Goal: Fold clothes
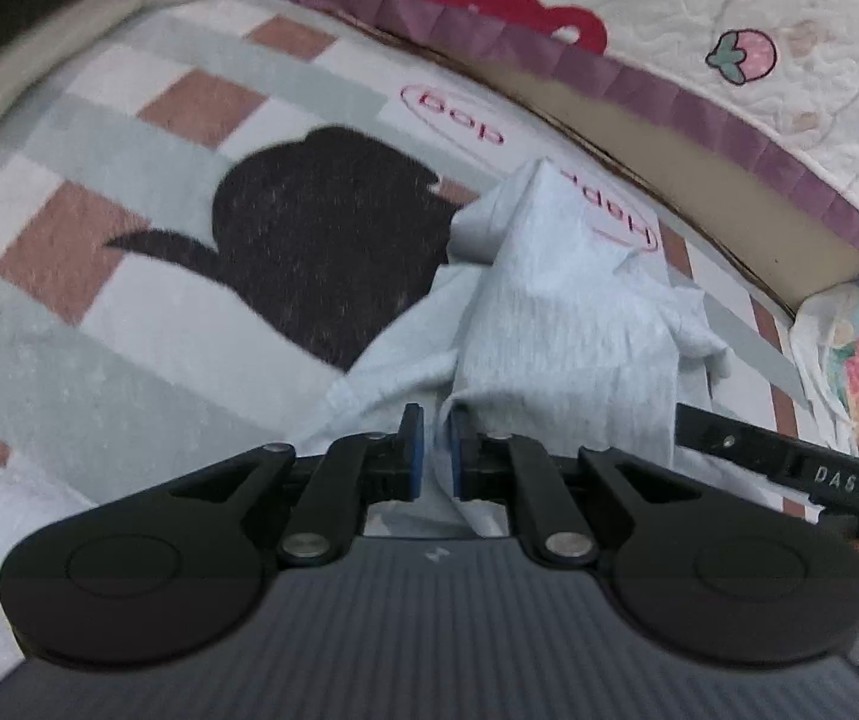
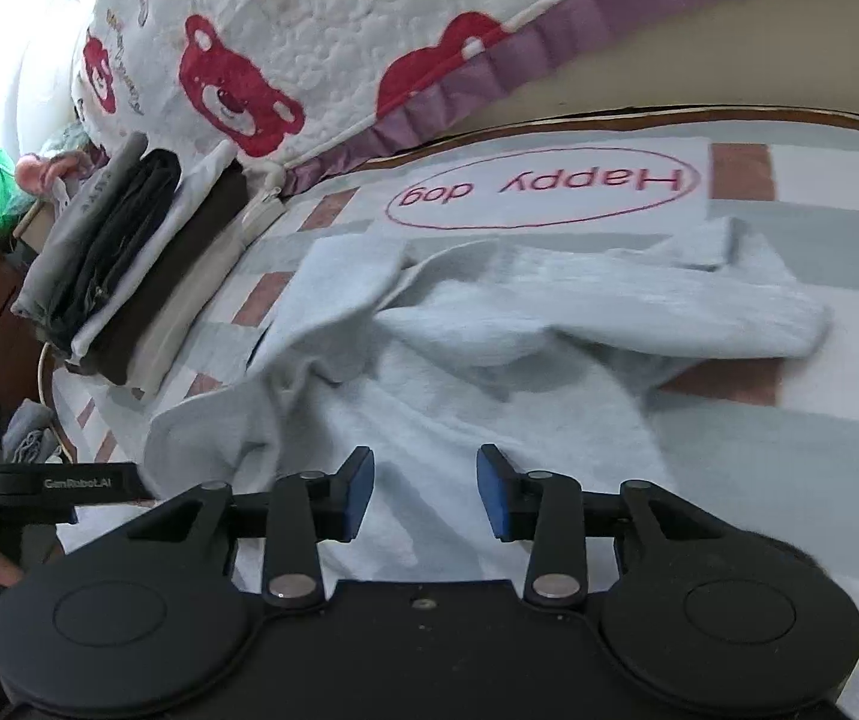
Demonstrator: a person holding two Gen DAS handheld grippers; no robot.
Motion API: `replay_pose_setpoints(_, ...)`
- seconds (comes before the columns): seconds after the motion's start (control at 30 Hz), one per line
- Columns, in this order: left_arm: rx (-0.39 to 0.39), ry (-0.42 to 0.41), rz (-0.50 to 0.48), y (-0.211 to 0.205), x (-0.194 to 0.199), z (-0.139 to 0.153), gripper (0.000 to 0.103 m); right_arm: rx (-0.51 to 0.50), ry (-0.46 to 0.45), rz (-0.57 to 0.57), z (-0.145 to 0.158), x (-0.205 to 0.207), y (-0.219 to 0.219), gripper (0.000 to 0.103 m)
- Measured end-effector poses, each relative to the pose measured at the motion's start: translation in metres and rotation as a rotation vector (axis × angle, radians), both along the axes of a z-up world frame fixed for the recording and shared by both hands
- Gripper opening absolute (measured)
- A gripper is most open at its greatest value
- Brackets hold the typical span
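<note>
Garment (image 2: 489, 324), pale blue, lies crumpled mid-frame on the checked blanket (image 2: 819, 456). Left tongs (image 1: 436, 450) are clenched on a fold of it at lower centre; right tongs (image 2: 425, 495) hover released just above it. Folded stack (image 2: 123, 264) sits upper left.

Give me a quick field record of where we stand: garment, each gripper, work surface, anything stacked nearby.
garment: light grey garment, crumpled, not yet folded flat
left gripper: shut on a pinch of the garment
right gripper: open, above the garment, holding nothing
surface: checked blanket with a "Happy dog" print
nearby: stack of folded clothes at the blanket's edge
behind: quilted bear-print cover
</note>
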State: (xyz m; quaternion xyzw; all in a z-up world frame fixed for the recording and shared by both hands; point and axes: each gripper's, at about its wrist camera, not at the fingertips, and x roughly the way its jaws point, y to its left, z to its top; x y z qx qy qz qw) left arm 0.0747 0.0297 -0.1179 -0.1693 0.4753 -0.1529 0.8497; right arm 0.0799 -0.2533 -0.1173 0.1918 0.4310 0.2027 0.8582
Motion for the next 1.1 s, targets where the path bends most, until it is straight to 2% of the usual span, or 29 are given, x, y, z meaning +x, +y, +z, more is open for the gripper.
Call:
replay_pose_setpoints(0.13,-0.128,-0.124,0.025,0.013,-0.002,0.016,0.009,0.026,-0.008,0.056,0.003,-0.003,0.020,0.049)
replay_pose_setpoints(0.23,-0.166,-0.192,-0.007,0.010,-0.003,0.025,0.023,0.022,-0.008,0.093,0.000,-0.005,0.035,0.049)
replay_pose_setpoints(0.3,-0.189,-0.188,-0.071,0.001,-0.003,0.024,0.040,0.021,-0.003,0.114,-0.004,-0.007,0.045,0.049)
replay_pose_setpoints(0.5,-0.132,-0.120,-0.099,-0.008,0.001,0.011,0.047,0.094,0.066,0.238,-0.019,-0.022,0.072,0.050)
replay_pose_setpoints(0.57,-0.108,-0.095,-0.102,-0.010,0.003,0.006,0.044,0.087,0.068,0.252,-0.019,-0.032,0.074,0.050)
replay_pose_setpoints(0.63,-0.084,-0.070,-0.105,-0.012,0.004,0.001,0.026,0.109,0.078,0.226,-0.018,-0.039,0.065,0.049)
replay_pose_setpoints(0.67,-0.072,-0.057,-0.106,-0.013,0.005,-0.001,0.008,0.122,0.081,0.202,-0.016,-0.041,0.057,0.049)
replay_pose_setpoints(0.7,-0.060,-0.044,-0.108,-0.014,0.006,-0.004,0.004,0.135,0.085,0.178,-0.014,-0.044,0.050,0.049)
replay_pose_setpoints(0.83,-0.005,-0.060,-0.037,-0.004,0.006,-0.003,0.002,0.130,0.016,0.048,0.010,-0.042,0.012,0.049)
replay_pose_setpoints(0.9,0.029,-0.073,-0.003,0.000,0.007,-0.002,0.002,0.073,-0.025,-0.017,0.024,-0.032,-0.003,0.049)
replay_pose_setpoints(0.97,0.005,-0.089,0.013,0.004,0.007,-0.001,0.002,-0.023,-0.049,-0.068,0.036,-0.015,-0.010,0.050)
replay_pose_setpoints(1.03,-0.053,-0.119,-0.001,0.004,0.006,0.005,0.004,-0.087,-0.044,-0.099,0.040,0.005,-0.013,0.050)
replay_pose_setpoints(1.1,-0.104,-0.159,-0.039,-0.003,0.005,0.011,0.011,-0.112,-0.014,-0.124,0.037,0.032,-0.014,0.051)
